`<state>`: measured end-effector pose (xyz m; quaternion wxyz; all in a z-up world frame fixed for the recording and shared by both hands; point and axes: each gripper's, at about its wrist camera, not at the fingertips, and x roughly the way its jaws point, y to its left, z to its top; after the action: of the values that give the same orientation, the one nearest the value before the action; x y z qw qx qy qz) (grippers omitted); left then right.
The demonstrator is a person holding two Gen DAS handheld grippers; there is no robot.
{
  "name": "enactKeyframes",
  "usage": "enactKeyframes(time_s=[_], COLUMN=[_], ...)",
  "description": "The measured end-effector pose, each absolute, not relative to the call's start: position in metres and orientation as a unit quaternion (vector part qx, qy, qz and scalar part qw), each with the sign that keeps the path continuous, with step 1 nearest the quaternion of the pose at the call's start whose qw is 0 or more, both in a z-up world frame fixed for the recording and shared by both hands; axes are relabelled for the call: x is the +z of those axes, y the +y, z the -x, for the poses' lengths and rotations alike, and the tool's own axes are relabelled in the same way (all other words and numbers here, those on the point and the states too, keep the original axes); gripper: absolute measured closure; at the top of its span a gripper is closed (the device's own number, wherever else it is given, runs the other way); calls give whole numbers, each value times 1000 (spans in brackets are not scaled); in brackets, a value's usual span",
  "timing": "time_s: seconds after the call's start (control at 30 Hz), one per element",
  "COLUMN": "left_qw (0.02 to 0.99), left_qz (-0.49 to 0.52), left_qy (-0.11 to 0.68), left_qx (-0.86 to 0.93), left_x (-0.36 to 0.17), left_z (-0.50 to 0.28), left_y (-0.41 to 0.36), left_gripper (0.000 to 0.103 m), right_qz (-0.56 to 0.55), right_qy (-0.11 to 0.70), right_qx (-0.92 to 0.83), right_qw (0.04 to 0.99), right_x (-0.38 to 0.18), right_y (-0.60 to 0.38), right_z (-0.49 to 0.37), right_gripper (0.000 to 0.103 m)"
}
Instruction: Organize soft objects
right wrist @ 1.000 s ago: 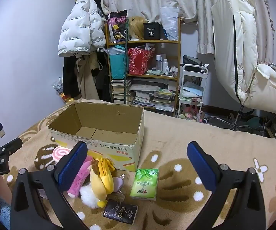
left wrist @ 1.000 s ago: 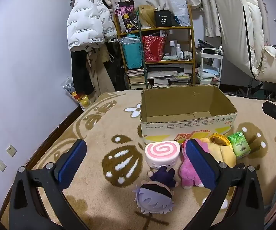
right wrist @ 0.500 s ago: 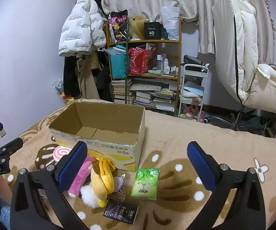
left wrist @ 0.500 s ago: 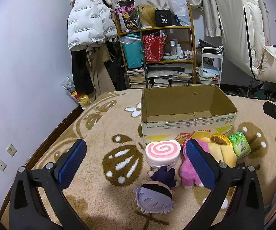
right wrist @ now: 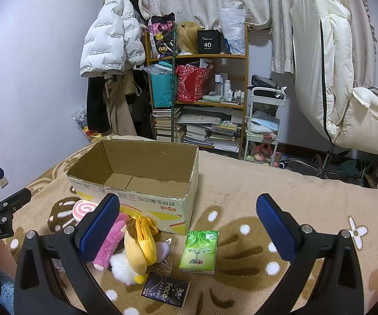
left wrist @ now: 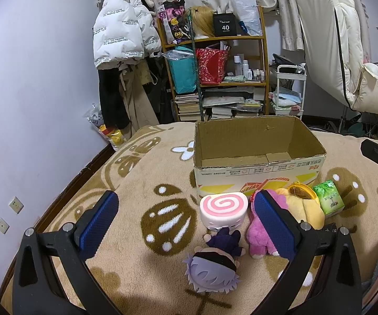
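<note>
1. Both claws hang wide open and empty: my left claw (left wrist: 186,218) above the toys, my right claw (right wrist: 187,221) above the tissue pack.
2. Soft things lie in a heap on the blanket (left wrist: 136,189), just ahead of my left claw and touching the cardboard box (left wrist: 257,155), which looks empty: a pink swirl cushion (left wrist: 223,210), a purple-haired doll (left wrist: 213,265), a pink plush (left wrist: 259,236) and a yellow plush (left wrist: 304,210).
3. I judge nothing is packed yet. I would start with the swirl cushion between my left claw's pads, squeeze its middle gently, lift clear of the doll, then release over the box.
4. Readable writing: "Face" on the dark packet (right wrist: 165,290) below my right claw, "40" on the black shelf box (right wrist: 207,42), "GenRobot.AI" on my left claw's body.
5. Printing on the green tissue pack (right wrist: 199,252) and the box is too small for me to read.
</note>
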<state>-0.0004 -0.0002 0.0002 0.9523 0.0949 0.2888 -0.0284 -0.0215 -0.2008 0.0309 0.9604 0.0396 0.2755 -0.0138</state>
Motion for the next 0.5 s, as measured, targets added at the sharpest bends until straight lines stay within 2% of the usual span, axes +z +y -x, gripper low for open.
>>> enactKeyframes(time_s=[0.5], left_qw=[952], left_qz=[-96], left_qy=[289], left_qx=[-28], left_x=[0], left_z=[1], left_y=[0], left_gripper=[1], right_qz=[-40], right_qy=[276], right_qx=[-16], right_qw=[960], right_x=[31], right_y=[-200], right_z=[22], right_gripper=[0])
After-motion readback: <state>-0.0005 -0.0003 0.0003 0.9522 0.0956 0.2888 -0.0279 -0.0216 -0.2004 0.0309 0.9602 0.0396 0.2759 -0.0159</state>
